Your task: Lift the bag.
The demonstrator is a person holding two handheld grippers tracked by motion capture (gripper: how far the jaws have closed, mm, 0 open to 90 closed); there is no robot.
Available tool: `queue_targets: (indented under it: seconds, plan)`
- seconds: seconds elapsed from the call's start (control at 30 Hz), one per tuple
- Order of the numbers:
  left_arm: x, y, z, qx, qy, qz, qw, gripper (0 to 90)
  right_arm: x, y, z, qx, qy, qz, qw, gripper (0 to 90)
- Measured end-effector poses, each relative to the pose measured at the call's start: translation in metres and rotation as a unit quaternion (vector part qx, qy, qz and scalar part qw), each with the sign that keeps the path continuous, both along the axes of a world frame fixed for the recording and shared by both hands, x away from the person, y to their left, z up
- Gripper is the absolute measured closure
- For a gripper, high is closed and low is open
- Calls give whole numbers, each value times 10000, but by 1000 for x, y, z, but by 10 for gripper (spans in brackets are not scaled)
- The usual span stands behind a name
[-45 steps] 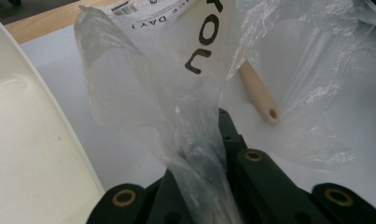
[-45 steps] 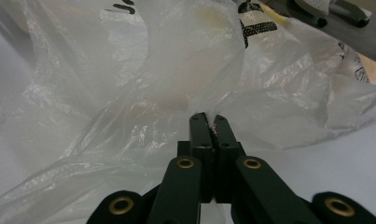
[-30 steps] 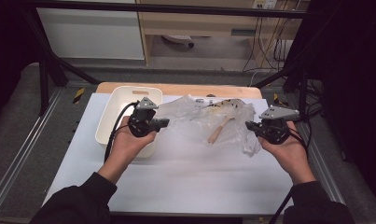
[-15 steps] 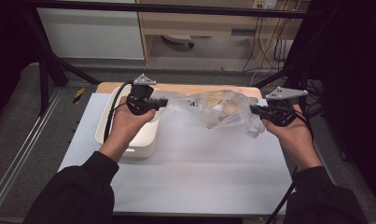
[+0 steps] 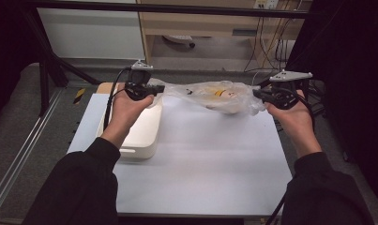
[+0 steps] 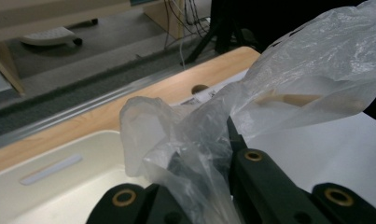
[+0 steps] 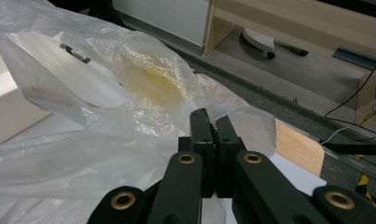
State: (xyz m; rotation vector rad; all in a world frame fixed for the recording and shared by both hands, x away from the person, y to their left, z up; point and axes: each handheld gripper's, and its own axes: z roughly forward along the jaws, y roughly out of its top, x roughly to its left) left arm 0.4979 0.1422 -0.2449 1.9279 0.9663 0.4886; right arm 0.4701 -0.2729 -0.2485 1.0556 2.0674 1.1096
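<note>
Clear plastic bag (image 5: 215, 96), thin, floppy & slippery w/ light stuff inside, hangs above the tabletop (image 5: 200, 159), left gripper (image 5: 154, 88) & right gripper (image 5: 258, 93) clamped on opposite ends, best held by bunched edges.

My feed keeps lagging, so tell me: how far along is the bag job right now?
Done: the left gripper and right gripper are each shut on an end of the clear plastic bag, which hangs stretched above the white table. In hand: carrying it. Left, probably: lowering it into the white bin beneath the left hand.
</note>
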Motion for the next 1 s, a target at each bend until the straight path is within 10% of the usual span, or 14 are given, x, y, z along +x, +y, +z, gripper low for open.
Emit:
queue_targets:
  seconds: [0.5, 1.0]
  plan:
    - [23, 19, 6, -386, -124, 442, 9982, 900, 32, 20, 24, 20, -179, -211, 9996, 900]
    - [-4, 31, -14, -163, 189, 94, 9996, 900, 27, 25, 16, -106, -96, -23, 9999, 900]
